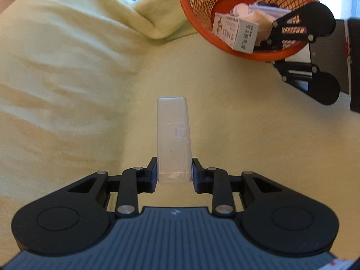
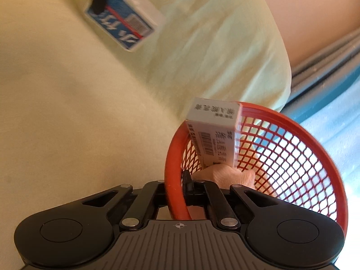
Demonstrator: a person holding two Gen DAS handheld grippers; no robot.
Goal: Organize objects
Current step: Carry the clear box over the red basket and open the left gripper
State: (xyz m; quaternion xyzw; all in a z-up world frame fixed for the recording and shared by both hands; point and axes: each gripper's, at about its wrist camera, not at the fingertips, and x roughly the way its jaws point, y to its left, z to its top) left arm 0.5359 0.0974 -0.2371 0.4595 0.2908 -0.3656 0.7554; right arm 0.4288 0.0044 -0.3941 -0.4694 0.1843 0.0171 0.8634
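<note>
clear plastic case [image 1: 174, 139] long axis pointing straight ahead from left gripper [image 1: 174, 173], fingers clamped on its near end, right gripper [image 2: 177, 193] pinching orange basket [image 2: 292, 148] rim, held tilted

I count one orange basket [image 1: 198, 22] on the cloth, and inside it one white carton [image 1: 235, 31] and one beige gauze roll [image 2: 225, 175]. Outside the basket, one clear plastic case [image 1: 174, 139] sits in my left gripper [image 1: 174, 171].

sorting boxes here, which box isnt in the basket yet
The translucent plastic box, clamped in the left gripper over the yellow cloth. The white printed carton already sits inside the orange basket.
</note>
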